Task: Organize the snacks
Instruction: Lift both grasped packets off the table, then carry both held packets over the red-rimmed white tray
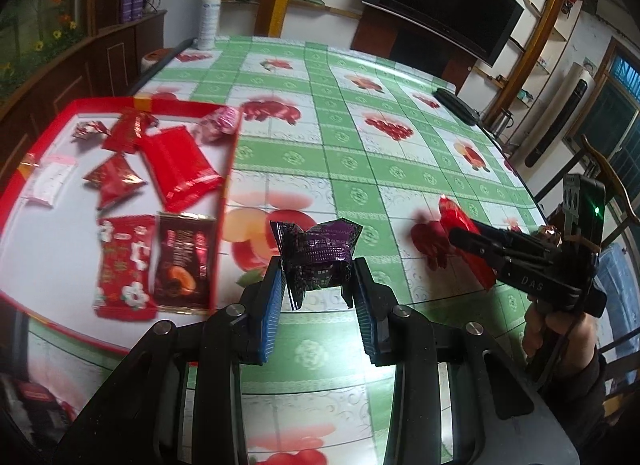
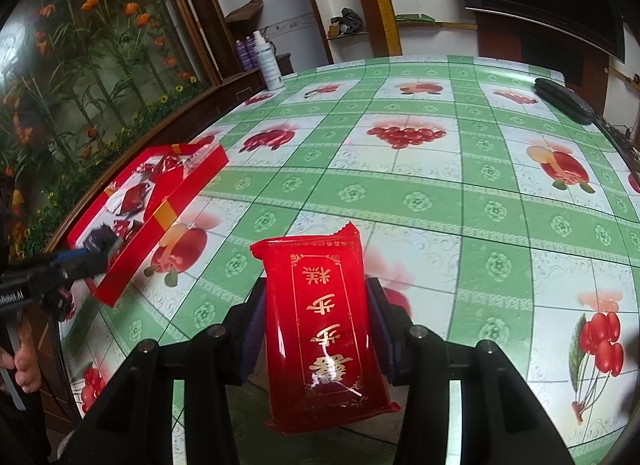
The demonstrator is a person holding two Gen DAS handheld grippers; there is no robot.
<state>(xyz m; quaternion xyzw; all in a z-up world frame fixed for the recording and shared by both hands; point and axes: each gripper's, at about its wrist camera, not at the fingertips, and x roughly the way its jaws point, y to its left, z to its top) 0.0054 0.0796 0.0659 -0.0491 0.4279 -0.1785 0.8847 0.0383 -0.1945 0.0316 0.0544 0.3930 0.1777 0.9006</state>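
My left gripper [image 1: 316,285] is shut on a dark purple wrapped candy [image 1: 318,255], held above the table just right of the red box [image 1: 230,169]. The box holds several snacks: red packets, a brown packet [image 1: 184,261] and a pink wrapped sweet [image 1: 218,125]. In the right wrist view my right gripper [image 2: 316,329] is shut on a long red packet with gold lettering [image 2: 324,333], lifted over the table. The left wrist view shows that same right gripper [image 1: 466,231] at the right with the red packet [image 1: 460,225]. From the right wrist view, the red box [image 2: 160,221] sits at the left, with the left gripper [image 2: 96,251] at its near corner.
A green and white fruit-print cloth [image 1: 360,169] covers the table. A white bottle [image 1: 209,17] stands at the far left corner and a dark flat object [image 1: 458,105] lies at the far right edge. A hand [image 1: 556,333] holds the right gripper; a wooden chair stands behind.
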